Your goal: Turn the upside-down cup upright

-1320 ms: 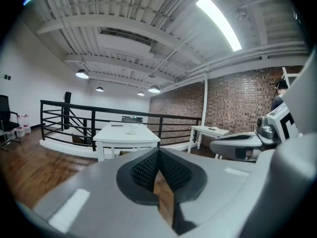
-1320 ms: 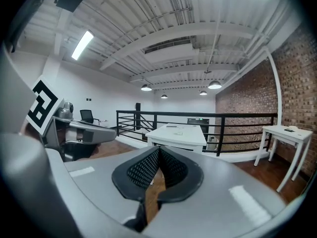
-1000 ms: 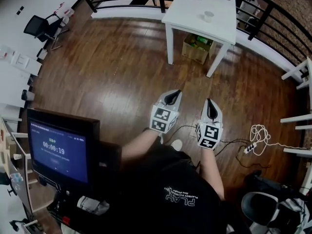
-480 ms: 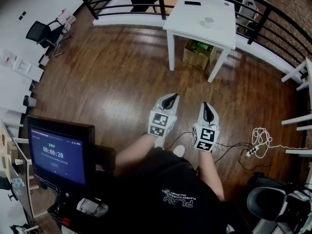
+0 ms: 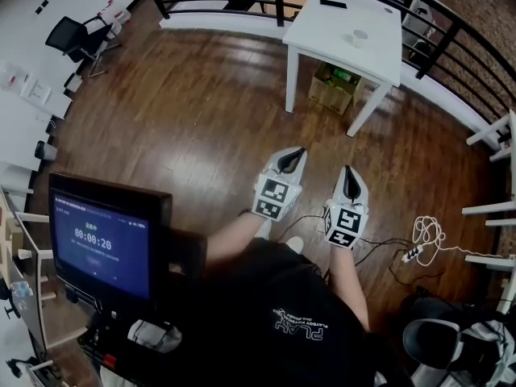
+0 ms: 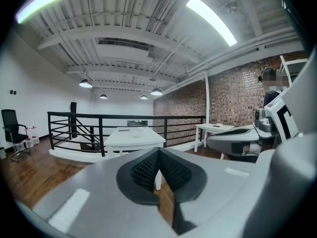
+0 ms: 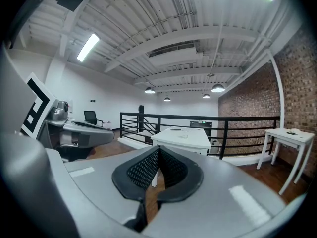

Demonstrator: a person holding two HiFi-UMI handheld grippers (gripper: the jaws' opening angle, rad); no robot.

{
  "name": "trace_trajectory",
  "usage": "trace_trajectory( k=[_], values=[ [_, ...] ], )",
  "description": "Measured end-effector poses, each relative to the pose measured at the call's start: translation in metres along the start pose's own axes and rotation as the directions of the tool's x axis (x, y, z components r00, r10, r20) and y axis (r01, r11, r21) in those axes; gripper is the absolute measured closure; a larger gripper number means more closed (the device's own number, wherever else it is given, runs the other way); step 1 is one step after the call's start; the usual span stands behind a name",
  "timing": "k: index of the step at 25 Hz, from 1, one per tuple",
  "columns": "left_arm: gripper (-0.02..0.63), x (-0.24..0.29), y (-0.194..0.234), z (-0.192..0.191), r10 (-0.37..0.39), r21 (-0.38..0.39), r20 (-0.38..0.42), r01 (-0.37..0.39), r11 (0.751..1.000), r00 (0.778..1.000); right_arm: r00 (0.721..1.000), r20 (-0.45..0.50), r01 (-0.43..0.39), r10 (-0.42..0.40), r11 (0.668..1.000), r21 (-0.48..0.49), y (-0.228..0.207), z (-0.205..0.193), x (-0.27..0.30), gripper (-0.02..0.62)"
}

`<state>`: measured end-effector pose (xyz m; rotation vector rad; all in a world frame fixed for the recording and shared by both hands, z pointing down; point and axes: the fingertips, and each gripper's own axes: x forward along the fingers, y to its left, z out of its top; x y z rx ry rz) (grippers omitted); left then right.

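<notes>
Cup on the bench, well away from you
Your cup stands on the white bench near its right edge, too small to tell which way up. A box sits under the bench, and a black railing runs behind it. You hold the left hand-held gripper and right hand-held gripper side by side over the wood floor, pointing toward the bench, each with jaws closed together on nothing.
</notes>
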<state>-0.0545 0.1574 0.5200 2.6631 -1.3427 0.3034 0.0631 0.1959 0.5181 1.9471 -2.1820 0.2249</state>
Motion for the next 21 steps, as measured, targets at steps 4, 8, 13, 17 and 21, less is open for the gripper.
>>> trace_trajectory(
  k=[4, 8, 13, 17, 21],
  values=[
    [0.611, -0.001, -0.001, 0.002, -0.004, 0.01, 0.002, 0.004, 1.0, 1.0, 1.0, 0.012, 0.004, -0.004, 1.0, -0.006, 0.001, 0.002, 0.0, 0.583],
    [0.611, -0.001, 0.001, 0.003, 0.0, 0.011, 0.005, 0.0, 1.0, 1.0, 1.0, 0.024, 0.005, -0.005, 1.0, -0.013, 0.002, 0.006, -0.001, 0.583],
    [0.611, 0.003, -0.002, -0.008, -0.013, -0.005, 0.01, 0.013, 1.0, 1.0, 0.999, 0.034, 0.018, -0.017, 1.0, -0.015, 0.0, 0.007, -0.005, 0.583],
    [0.611, 0.005, -0.004, -0.008, -0.018, -0.001, 0.01, 0.018, 1.0, 1.0, 0.999, 0.041, 0.026, -0.026, 1.0, -0.015, -0.001, 0.008, -0.006, 0.582],
    [0.611, 0.006, -0.004, -0.004, -0.019, 0.002, 0.023, 0.019, 1.0, 1.0, 0.999, 0.037, 0.029, -0.028, 0.999, -0.017, -0.002, 0.007, -0.006, 0.581]
  ],
)
